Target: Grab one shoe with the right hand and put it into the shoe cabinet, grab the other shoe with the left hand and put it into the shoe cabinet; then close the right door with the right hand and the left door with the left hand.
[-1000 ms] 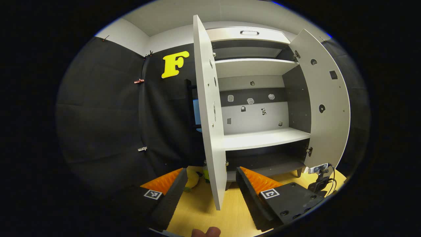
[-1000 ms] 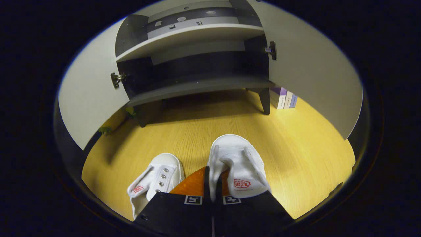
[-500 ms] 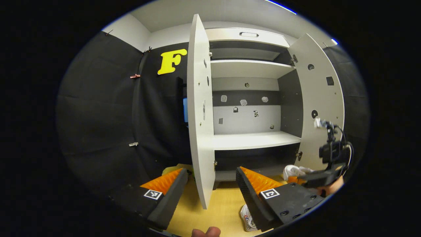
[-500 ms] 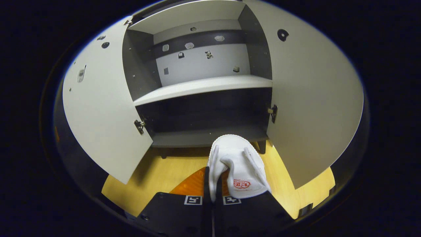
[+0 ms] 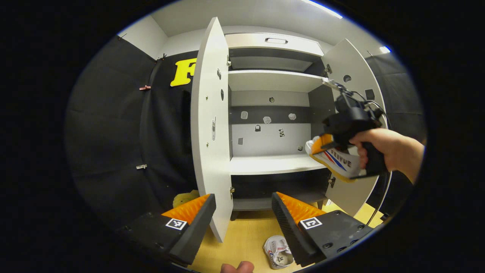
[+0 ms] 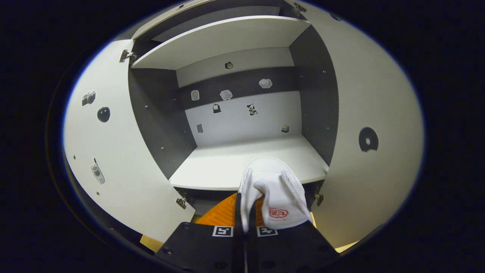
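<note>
Right gripper [image 6: 245, 223]: fingers pinching the side wall of a white shoe [image 6: 273, 197], toe pointing ahead of the tips over the front edge of the cabinet's [image 6: 242, 113] middle shelf [image 6: 227, 167]. Left gripper [image 5: 242, 212]: fingers spread wide with nothing between them. Second shoe [image 5: 277, 256] on the floor [image 5: 242, 242], just beside the right finger's inner face. Both doors open.

Black cloth wall [image 5: 113, 125], wooden floor [image 5: 246, 242] (ceiling light [image 5: 322, 8] on).
</note>
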The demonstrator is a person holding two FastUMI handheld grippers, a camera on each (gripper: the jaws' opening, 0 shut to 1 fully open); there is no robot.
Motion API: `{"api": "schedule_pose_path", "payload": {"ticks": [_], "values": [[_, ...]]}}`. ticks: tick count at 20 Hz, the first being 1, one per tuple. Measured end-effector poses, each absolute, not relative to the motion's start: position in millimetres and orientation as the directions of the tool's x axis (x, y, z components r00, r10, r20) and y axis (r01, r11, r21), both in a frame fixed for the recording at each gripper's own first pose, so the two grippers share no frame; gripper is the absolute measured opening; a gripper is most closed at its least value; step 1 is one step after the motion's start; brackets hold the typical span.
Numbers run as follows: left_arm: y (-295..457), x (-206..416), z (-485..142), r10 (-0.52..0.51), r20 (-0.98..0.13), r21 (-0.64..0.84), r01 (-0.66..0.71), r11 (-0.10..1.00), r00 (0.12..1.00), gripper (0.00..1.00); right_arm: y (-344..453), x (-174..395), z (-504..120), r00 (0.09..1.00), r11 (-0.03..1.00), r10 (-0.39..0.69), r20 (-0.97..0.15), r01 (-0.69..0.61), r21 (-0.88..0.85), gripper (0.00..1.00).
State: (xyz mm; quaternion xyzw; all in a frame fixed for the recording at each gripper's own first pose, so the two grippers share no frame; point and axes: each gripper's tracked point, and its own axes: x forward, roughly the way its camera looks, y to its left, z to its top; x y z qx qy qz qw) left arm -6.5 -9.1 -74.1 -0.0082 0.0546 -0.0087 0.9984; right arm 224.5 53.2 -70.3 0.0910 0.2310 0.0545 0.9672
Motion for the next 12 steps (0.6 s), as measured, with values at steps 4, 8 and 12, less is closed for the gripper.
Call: {"api": "schedule_pose_path", "payload": {"ticks": [4,8,12], "values": [[-13.3,0.2,-72.1,-0.002,-0.105,-0.018,0.000,1.000,0.994,0.93,46.8,291.4,-65.8,0.882,0.983,0.123,-0.455,-0.047,0.176,0.03],[-8.8,10.1,-74.3,0.045,-0.113,-0.030,-0.049,0.998,0.993,0.93,45.0,349.6,-85.7,0.858,0.988,0.113,-0.501,-0.043,0.149,0.03],[-7.9,22.8,-81.9,0.083,-0.136,-0.046,-0.090,0.995,0.987,0.93,41.9,402.6,-119.2,0.830,0.994,0.084,-0.552,-0.028,0.108,0.03]]}}
